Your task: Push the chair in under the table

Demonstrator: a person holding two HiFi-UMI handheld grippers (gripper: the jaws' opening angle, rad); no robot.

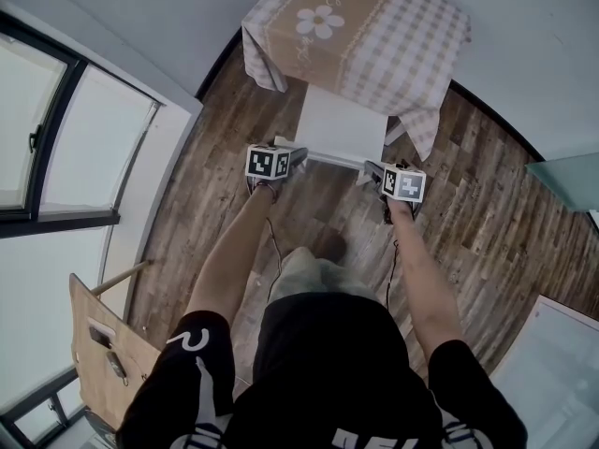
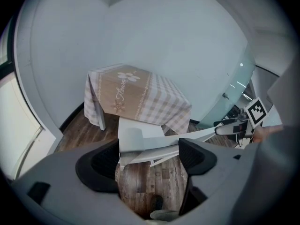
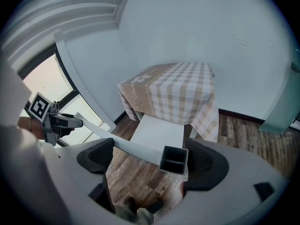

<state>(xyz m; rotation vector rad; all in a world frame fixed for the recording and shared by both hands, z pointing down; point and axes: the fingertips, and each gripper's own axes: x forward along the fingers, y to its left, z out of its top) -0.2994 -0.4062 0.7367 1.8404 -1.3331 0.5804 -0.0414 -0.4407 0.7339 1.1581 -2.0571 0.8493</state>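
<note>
A white chair (image 1: 342,124) stands on the wood floor with the front of its seat tucked under a small table (image 1: 356,26) covered in a beige checked cloth with a flower print. My left gripper (image 1: 298,154) is at the left end of the chair's top rail (image 2: 159,146), and my right gripper (image 1: 372,169) is at the right end. In the left gripper view the jaws of the left gripper (image 2: 149,156) stand wide apart with the rail's corner between them. In the right gripper view the rail's hollow end (image 3: 173,159) sits inside the open right gripper (image 3: 151,159), near the right jaw.
The table stands in a corner against pale walls. A large window (image 1: 56,129) runs along the left. A wooden board (image 1: 103,354) leans at lower left. A glass panel (image 1: 562,176) and a white panel (image 1: 552,363) are on the right. The person's feet are just behind the chair.
</note>
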